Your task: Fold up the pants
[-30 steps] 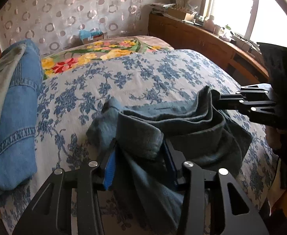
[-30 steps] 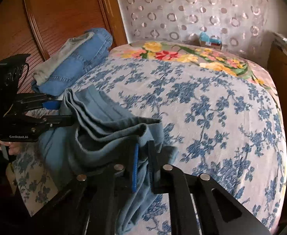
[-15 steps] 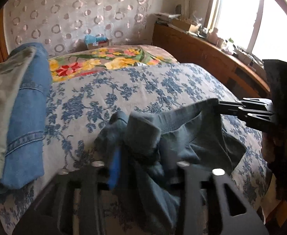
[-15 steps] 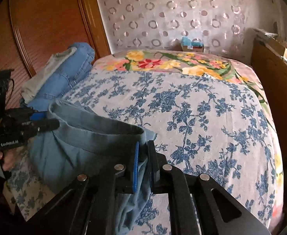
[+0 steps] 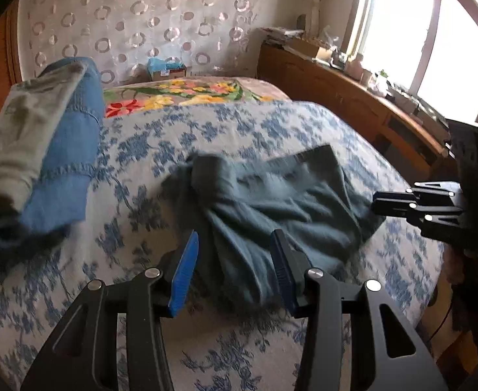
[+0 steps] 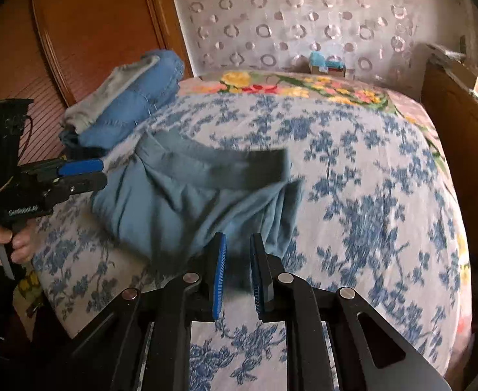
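Both grippers open, held low and level.

Left gripper [image 5: 234, 260]: fingers spread wide, blue pads [image 5: 183, 277] facing inward, nothing clamped between them; from the right wrist view, seen side-on at the left edge [image 6: 100, 172], pointing right, gripped from below by a bare hand [image 6: 2, 244] curled round the handle. Right gripper [image 6: 238, 260]: fingers parted by a narrower gap, blue pads [image 6: 219, 277] facing each other, nothing pinched; from the left wrist view, seen side-on at the right edge [image 5: 377, 200], pointing left, its black body rising behind the fingers. Tips of the two turned toward each other, well apart.
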The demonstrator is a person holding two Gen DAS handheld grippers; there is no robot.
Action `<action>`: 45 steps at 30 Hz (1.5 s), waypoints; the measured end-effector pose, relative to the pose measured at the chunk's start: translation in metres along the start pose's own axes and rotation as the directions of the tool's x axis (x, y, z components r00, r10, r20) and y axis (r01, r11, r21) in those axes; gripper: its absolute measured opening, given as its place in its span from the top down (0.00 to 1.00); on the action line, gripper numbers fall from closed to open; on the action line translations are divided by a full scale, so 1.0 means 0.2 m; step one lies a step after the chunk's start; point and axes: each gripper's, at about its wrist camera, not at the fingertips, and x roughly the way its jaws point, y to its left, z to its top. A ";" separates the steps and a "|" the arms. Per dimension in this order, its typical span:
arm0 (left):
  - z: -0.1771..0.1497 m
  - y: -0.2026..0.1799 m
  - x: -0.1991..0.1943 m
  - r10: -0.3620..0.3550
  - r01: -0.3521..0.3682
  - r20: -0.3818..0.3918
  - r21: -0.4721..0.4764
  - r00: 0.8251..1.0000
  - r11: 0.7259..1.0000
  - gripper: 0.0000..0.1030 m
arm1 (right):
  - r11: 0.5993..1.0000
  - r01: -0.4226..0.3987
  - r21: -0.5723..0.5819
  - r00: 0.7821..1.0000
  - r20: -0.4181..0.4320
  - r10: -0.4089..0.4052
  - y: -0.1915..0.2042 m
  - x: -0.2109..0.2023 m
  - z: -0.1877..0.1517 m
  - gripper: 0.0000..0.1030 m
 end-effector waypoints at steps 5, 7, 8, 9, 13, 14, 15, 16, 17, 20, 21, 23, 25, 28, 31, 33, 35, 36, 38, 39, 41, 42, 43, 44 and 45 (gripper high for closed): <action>-0.05 -0.01 0.07 0.024 -0.024 -0.047 0.002 0.999 1.000 0.55 | 0.999 0.033 0.010 0.998 -0.046 -0.032 0.00 0.04 -0.02 0.84; -0.06 -0.01 0.09 0.034 -0.034 -0.062 0.000 0.997 0.999 0.55 | 0.999 0.045 0.013 0.998 -0.049 -0.045 0.01 0.04 -0.03 0.79; -0.07 -0.01 0.10 0.037 -0.037 -0.068 0.001 0.997 0.999 0.55 | 0.999 0.041 0.016 0.998 -0.046 -0.041 0.01 0.04 -0.03 0.78; -0.07 -0.01 0.10 0.039 -0.039 -0.070 0.003 0.997 0.999 0.55 | 0.999 0.032 0.020 0.998 -0.047 -0.031 0.01 0.04 -0.04 0.78; -0.08 -0.01 0.12 0.044 -0.044 -0.079 0.007 0.996 0.999 0.55 | 0.999 0.038 0.022 0.998 -0.057 -0.037 0.03 0.05 -0.05 0.78; -0.09 0.00 0.12 0.044 -0.043 -0.077 0.007 0.996 0.999 0.55 | 0.999 0.034 0.023 0.998 -0.058 -0.032 0.02 0.06 -0.06 0.78; -0.09 0.00 0.12 0.044 -0.044 -0.076 0.007 0.996 0.999 0.55 | 0.999 0.032 0.018 0.998 -0.054 -0.031 0.03 0.06 -0.06 0.78; -0.09 0.00 0.12 0.046 -0.045 -0.075 0.008 0.996 0.999 0.55 | 0.999 0.031 0.009 0.998 -0.050 -0.031 0.03 0.07 -0.07 0.81; -0.09 0.00 0.13 0.050 -0.050 -0.075 0.010 0.996 0.999 0.55 | 1.000 0.029 0.000 0.999 -0.039 -0.029 0.03 0.06 -0.07 0.92; -0.10 0.00 0.14 0.051 -0.051 -0.070 0.001 0.996 0.999 0.55 | 0.999 0.040 -0.020 0.999 -0.008 -0.040 0.02 0.01 -0.09 0.95; -0.10 0.01 0.14 0.054 -0.054 -0.069 -0.001 0.996 0.999 0.55 | 0.999 0.045 -0.021 0.999 0.004 -0.045 0.02 -0.01 -0.09 0.96; -0.10 0.00 0.14 0.064 -0.064 -0.065 0.006 0.996 0.998 0.54 | 0.998 0.054 -0.021 0.998 0.020 -0.053 0.01 -0.05 -0.10 0.96; -0.10 0.01 0.14 0.066 -0.066 -0.063 0.006 0.996 0.998 0.54 | 0.997 0.077 -0.021 0.997 0.024 -0.077 -0.01 -0.08 -0.12 0.97; -0.10 0.01 0.14 0.064 -0.064 -0.061 0.004 0.996 0.998 0.54 | 0.996 0.084 0.005 0.996 0.003 -0.084 -0.04 -0.08 -0.16 0.97; -0.10 0.01 0.14 0.063 -0.063 -0.061 0.002 0.996 0.998 0.54 | 0.994 0.107 0.002 0.994 -0.014 -0.107 -0.04 -0.05 -0.18 0.97; -0.10 0.01 0.13 0.063 -0.063 -0.060 0.002 0.996 0.998 0.54 | 0.993 0.121 0.010 0.993 -0.008 -0.121 -0.05 -0.06 -0.17 0.97; -0.10 0.01 0.13 0.063 -0.063 -0.060 0.002 0.996 0.998 0.54 | 0.993 0.115 0.023 0.993 -0.010 -0.115 -0.07 -0.05 -0.14 0.97; -0.10 0.01 0.13 0.064 -0.064 -0.062 0.003 0.996 0.998 0.54 | 0.994 0.107 0.031 0.994 -0.010 -0.106 -0.08 -0.05 -0.14 0.97; -0.10 0.01 0.13 0.059 -0.059 -0.066 -0.003 0.996 0.998 0.54 | 0.995 0.083 0.049 0.997 -0.007 -0.082 -0.10 -0.04 -0.14 0.97; -0.09 0.02 0.12 0.056 -0.057 -0.068 -0.010 0.996 0.998 0.54 | 0.996 0.072 0.055 0.997 0.001 -0.072 -0.10 -0.04 -0.14 0.97; -0.08 0.02 0.10 0.048 -0.050 -0.061 -0.026 0.997 0.998 0.54 | 0.998 0.022 0.066 0.999 0.042 -0.025 -0.11 -0.09 -0.14 0.97; -0.08 0.03 0.09 0.045 -0.046 -0.055 -0.031 0.997 0.998 0.54 | 0.997 0.012 0.071 0.998 0.053 -0.016 -0.11 -0.11 -0.14 0.97; -0.07 0.03 0.08 0.046 -0.048 -0.051 -0.031 0.998 0.998 0.54 | 0.997 0.004 0.073 0.998 0.064 -0.009 -0.11 -0.12 -0.13 0.95; -0.06 0.02 0.07 0.048 -0.049 -0.046 -0.029 0.998 0.998 0.54 | 0.997 0.001 0.073 0.997 0.075 -0.006 -0.12 -0.13 -0.13 0.93; -0.05 0.02 0.06 0.049 -0.050 -0.040 -0.024 0.998 0.998 0.53 | 0.997 0.006 0.072 0.996 0.084 -0.012 -0.12 -0.14 -0.12 0.92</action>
